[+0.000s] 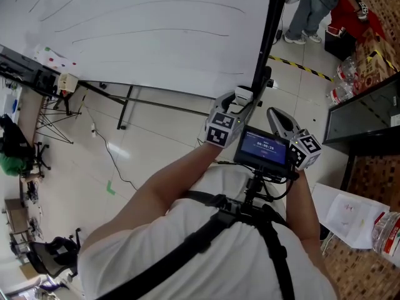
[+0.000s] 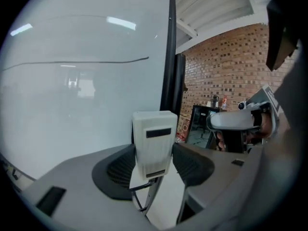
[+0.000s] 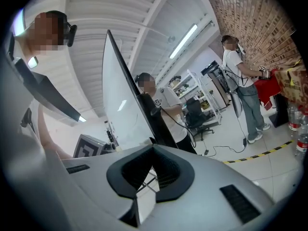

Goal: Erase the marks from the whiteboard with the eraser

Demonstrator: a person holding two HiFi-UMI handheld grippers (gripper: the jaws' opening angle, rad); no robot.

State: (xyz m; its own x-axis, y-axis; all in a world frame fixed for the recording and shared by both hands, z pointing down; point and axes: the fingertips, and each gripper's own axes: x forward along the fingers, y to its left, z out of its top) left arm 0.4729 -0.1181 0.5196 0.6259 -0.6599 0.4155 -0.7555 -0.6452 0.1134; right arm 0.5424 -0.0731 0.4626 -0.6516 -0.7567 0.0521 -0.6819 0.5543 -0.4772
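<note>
Our left gripper [image 2: 155, 154] grips the white rectangular plastic eraser [image 2: 153, 138] in the air beside the right edge of the large white whiteboard [image 2: 72, 109], our right gripper [image 3: 153, 166] is closed and empty, and thin dark lines [image 2: 96, 62] cross the board, so we judge most erasing is left.

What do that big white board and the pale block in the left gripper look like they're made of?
Whiteboard: a smooth, glossy coated panel, probably; light reflections show sharply on it. Eraser: likely a matte off-white plastic shell, going by its hard edges, fine ribbing and dark slot. Its wiping pad isn't visible.
</note>
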